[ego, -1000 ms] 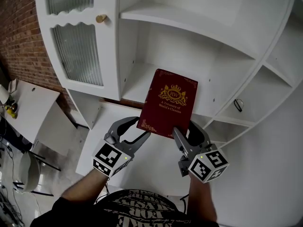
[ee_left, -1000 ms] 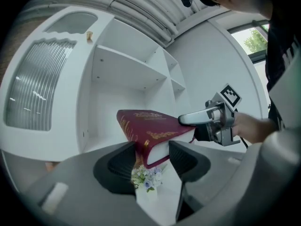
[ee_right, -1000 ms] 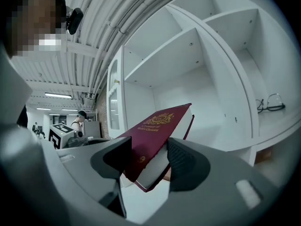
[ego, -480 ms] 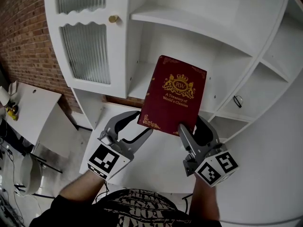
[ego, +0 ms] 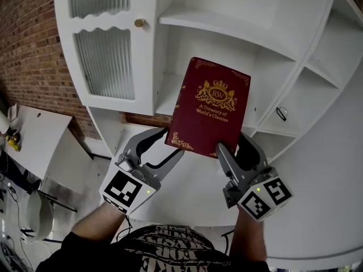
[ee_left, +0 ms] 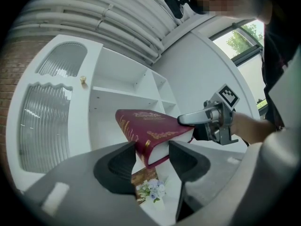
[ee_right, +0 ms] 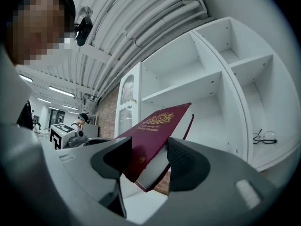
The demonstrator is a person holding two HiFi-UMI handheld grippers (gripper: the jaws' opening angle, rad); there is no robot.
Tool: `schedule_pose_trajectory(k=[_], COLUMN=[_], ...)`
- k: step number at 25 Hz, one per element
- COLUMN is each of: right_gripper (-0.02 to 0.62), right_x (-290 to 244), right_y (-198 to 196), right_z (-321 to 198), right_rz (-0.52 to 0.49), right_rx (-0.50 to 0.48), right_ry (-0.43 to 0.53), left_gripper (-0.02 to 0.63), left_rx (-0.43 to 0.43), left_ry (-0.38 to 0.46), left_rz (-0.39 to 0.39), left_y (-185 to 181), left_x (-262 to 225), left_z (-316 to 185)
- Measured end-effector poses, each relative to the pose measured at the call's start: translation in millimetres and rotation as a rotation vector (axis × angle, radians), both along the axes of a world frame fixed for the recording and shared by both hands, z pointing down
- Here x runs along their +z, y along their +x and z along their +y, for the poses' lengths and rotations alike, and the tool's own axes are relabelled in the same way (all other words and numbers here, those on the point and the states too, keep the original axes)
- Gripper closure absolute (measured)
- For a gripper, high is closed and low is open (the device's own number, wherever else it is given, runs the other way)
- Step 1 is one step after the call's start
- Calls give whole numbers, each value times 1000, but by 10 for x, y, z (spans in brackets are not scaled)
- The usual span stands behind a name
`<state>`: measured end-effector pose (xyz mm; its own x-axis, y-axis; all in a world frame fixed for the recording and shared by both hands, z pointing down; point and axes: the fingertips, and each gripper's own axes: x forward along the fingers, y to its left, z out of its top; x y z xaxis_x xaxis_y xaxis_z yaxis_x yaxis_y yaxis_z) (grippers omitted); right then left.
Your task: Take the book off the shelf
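Observation:
A maroon hardback book (ego: 210,109) with gold crest and lettering is held in the air in front of the white shelf unit (ego: 227,30), cover facing me. My left gripper (ego: 173,144) is shut on its lower left corner at the spine, and my right gripper (ego: 232,146) is shut on its lower right corner. In the left gripper view the book (ee_left: 149,132) sits between the dark jaws of the left gripper (ee_left: 150,161), with the right gripper (ee_left: 214,121) at its far edge. In the right gripper view the book (ee_right: 155,126) fills the gap of the right gripper (ee_right: 148,161).
The shelf compartments behind the book are bare. A pair of glasses (ego: 282,113) lies on a right-hand shelf. A ribbed glass door with a brass knob (ego: 139,22) stands at the left, beside a brick wall (ego: 28,50). A white table (ego: 34,129) is at lower left.
Both grippers have risen together with the book held between them. The book now sits higher against the shelf unit.

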<state>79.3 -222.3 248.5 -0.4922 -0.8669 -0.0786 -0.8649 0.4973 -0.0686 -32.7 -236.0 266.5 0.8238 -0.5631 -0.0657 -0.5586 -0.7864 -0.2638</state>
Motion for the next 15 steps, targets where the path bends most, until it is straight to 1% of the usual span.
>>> schedule_pose_trajectory(k=[10,15], right_gripper=[348,349], right_x=[103,93], right_y=[-34,-22], right_z=[63,15], right_rz=[-5,-16], right_rx=[39,44], right_ry=[-24,-24], left_gripper=[377,379], left_rx=[48,44], left_ry=[-15,-26], left_rz=[-7,3], left_y=[-30,-29], left_x=[91,95], left_z=[27,-32])
